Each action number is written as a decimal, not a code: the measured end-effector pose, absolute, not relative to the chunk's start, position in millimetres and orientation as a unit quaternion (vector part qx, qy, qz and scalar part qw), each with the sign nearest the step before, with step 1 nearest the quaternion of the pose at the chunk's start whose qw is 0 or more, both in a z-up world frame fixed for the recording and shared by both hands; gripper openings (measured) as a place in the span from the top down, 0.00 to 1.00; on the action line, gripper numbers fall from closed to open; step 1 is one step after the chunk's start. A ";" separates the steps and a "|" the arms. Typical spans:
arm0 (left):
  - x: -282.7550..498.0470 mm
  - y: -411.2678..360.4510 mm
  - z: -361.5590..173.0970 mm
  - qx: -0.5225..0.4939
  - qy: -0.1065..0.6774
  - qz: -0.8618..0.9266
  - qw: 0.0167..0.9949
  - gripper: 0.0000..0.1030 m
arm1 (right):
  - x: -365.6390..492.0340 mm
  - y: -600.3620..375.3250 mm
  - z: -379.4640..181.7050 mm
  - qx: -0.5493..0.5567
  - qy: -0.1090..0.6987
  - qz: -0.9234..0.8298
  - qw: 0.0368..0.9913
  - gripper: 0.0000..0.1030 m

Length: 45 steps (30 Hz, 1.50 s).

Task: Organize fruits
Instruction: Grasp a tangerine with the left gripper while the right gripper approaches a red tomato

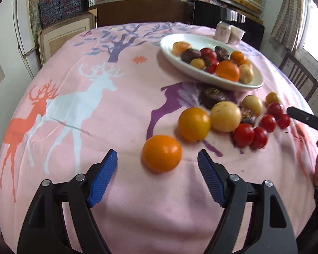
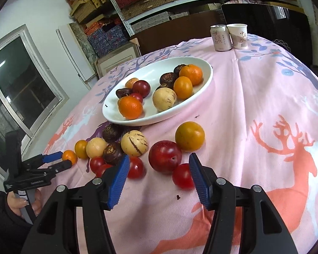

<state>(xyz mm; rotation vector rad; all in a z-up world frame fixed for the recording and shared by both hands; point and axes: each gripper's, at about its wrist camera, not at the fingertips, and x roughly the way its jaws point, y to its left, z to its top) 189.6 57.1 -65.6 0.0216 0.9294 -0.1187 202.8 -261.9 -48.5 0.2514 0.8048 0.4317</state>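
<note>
In the left wrist view my left gripper [image 1: 157,155] stands open low over the pink deer tablecloth. An orange [image 1: 161,153] lies between its blue fingertips with a gap on each side. In the right wrist view my right gripper [image 2: 159,156] is also open, and a dark red plum [image 2: 165,156] sits between its tips untouched. Small red tomatoes [image 2: 135,167] lie beside both pads. More loose fruit [image 2: 134,142] is clustered in front of a white oval plate [image 2: 159,72] that holds several oranges, plums and brown fruits.
A drink can [image 2: 221,38] and a paper cup [image 2: 239,36] stand at the table's far edge behind the plate. A wooden chair [image 1: 299,78] is at the right side. Shelves with boxes fill the back wall. A hand [image 2: 17,205] holds the left gripper's handle.
</note>
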 end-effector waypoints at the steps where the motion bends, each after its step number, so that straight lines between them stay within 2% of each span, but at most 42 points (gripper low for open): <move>1: 193.9 57.2 -69.0 0.009 0.456 -0.059 0.888 0.26 | 202.6 -261.4 -48.3 0.121 0.387 0.209 0.890 0.43; 4: 203.1 51.2 -72.7 0.012 0.466 -0.072 0.882 0.30 | 201.4 -261.4 -48.4 0.124 0.387 0.208 0.890 0.43; 6: 203.9 47.4 -72.1 0.017 0.462 -0.082 0.883 0.44 | 199.2 -261.7 -48.6 0.126 0.387 0.208 0.890 0.43; 8: 199.3 44.7 -67.3 0.021 0.446 -0.093 0.890 0.63 | 198.5 -262.9 -48.8 0.125 0.387 0.208 0.890 0.43; 9: 195.7 43.4 -63.1 0.019 0.434 -0.102 0.895 0.65 | 198.0 -263.6 -49.2 0.124 0.387 0.207 0.890 0.43; 14: 181.8 48.1 -50.8 -0.009 0.395 -0.114 0.911 0.65 | 195.7 -260.0 -49.2 0.102 0.392 0.193 0.894 0.43; 19: 181.7 60.7 -49.5 -0.044 0.392 -0.108 0.913 0.65 | 204.4 -251.0 -49.0 0.076 0.401 0.158 0.899 0.43; 28: 180.4 61.7 -49.5 -0.049 0.389 -0.112 0.913 0.65 | 205.8 -244.6 -49.4 0.030 0.413 0.126 0.901 0.43; 34: 181.3 61.9 -50.7 -0.051 0.392 -0.117 0.911 0.65 | 206.0 -264.7 -65.0 0.036 0.449 0.123 0.884 0.44; 40: 182.1 61.8 -51.2 -0.053 0.392 -0.116 0.911 0.65 | 207.9 -263.9 -66.5 0.025 0.452 0.117 0.884 0.55; 42: 182.2 61.9 -51.5 -0.053 0.393 -0.116 0.911 0.65 | 208.5 -265.6 -66.5 0.022 0.453 0.111 0.884 0.66; 44: 182.2 62.0 -51.9 -0.053 0.393 -0.116 0.911 0.65 | 207.2 -269.7 -66.7 0.025 0.452 0.106 0.885 0.73; 45: 182.3 62.0 -51.8 -0.053 0.393 -0.116 0.911 0.65 | 206.4 -271.6 -66.4 0.028 0.452 0.107 0.885 0.73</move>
